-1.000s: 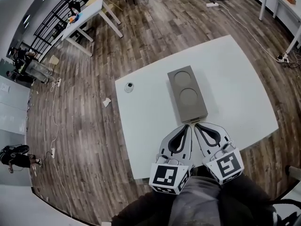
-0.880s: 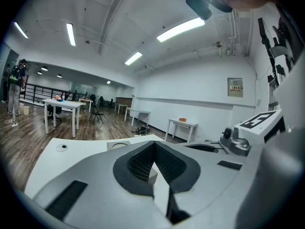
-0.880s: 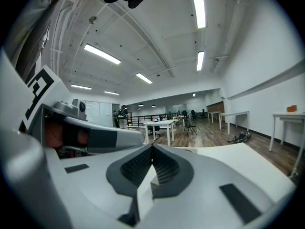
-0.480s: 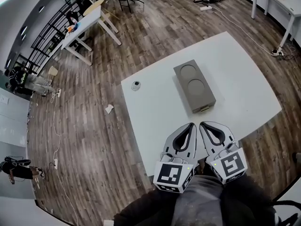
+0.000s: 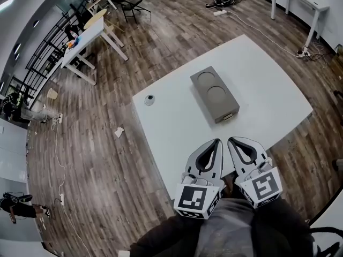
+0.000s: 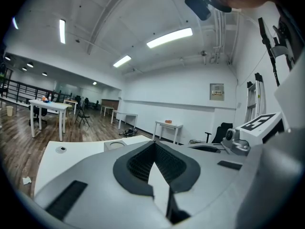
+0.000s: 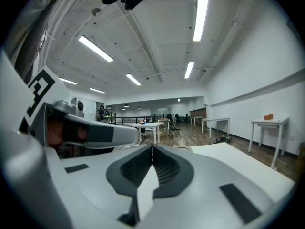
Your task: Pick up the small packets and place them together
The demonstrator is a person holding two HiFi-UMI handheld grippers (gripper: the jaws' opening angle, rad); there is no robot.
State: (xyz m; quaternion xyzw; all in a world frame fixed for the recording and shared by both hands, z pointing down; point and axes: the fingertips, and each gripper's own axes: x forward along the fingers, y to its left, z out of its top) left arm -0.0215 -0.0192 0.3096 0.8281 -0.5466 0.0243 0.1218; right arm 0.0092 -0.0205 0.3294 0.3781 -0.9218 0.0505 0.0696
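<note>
1. Your left gripper (image 5: 216, 142) and right gripper (image 5: 232, 140) are both pressed together, holding nothing.
2. No small packets show on the white table (image 5: 171, 133); look by the grey box (image 5: 213, 93).
3. Open up wide before you reach.

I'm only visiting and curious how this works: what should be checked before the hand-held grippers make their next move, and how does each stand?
1. Left hand-held gripper empty: ok, jaws shut on nothing.
2. Right hand-held gripper empty: ok, jaws shut on nothing.
3. Jaws open for a pick: not ok.
4. Small packets in sight on the white table: not ok, none shows.
5. Grey box holds packets: cannot tell.
</note>
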